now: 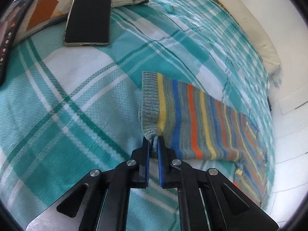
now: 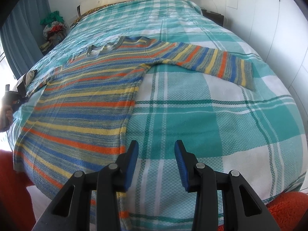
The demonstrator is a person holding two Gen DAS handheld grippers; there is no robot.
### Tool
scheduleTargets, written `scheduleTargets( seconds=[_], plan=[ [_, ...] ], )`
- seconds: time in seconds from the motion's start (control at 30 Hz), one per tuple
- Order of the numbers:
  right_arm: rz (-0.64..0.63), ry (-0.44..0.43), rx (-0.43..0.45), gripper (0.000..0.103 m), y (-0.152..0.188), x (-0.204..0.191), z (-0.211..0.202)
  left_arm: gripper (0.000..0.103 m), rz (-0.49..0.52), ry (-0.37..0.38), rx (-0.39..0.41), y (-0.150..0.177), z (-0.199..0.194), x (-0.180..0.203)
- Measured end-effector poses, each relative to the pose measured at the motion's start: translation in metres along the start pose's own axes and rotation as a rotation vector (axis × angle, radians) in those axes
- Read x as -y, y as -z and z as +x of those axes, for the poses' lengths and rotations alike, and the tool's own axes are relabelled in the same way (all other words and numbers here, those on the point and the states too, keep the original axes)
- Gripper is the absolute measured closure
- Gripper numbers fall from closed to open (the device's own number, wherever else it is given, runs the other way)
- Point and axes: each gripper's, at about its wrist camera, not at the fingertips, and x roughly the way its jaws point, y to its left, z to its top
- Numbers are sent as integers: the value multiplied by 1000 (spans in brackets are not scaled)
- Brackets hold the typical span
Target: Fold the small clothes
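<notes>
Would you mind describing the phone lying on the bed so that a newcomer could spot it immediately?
Start from the bed's teal-and-white plaid blanket and look to the patterned pillow at one end. The phone lies face up, its upper end on that pillow and its lower end on the blanket. Its plain black, glossy screen sets it apart from the striped sweater nearby.

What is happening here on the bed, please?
A person is folding a striped sweater spread flat on a bed with a teal plaid blanket. The left gripper has its jaws shut on the grey cuff of one sleeve. The right gripper hangs open over the blanket beside the sweater's body, holding nothing. The other sleeve lies stretched out. A phone rests near a pillow.
</notes>
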Motion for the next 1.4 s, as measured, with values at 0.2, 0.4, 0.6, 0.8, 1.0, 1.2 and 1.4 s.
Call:
scheduleTargets(
  seconds=[0.2, 0.4, 0.6, 0.8, 1.0, 1.2, 1.4],
  plan=[
    [-17, -8, -14, 61, 0, -3, 3, 90, 121, -118, -26, 6, 13, 9],
    [12, 5, 23, 47, -1, 3, -5, 37, 158, -213, 11, 21, -10, 17],
    [115, 69, 58, 25, -2, 26, -12, 13, 328, -133, 141, 102, -67, 54],
    [176, 186, 119, 11, -6, 40, -23, 7, 468, -38, 256, 173, -91, 85],
    [153, 323, 155, 10, -3, 38, -35, 7, 507, -80, 279, 189, -79, 84],
    [119, 413, 179, 10, -1, 33, -45, 7, 478, -77, 294, 191, -80, 83],
    [98, 426, 176, 10, -1, 28, -44, 7, 448, -92, 283, 190, -76, 76]
  ],
)
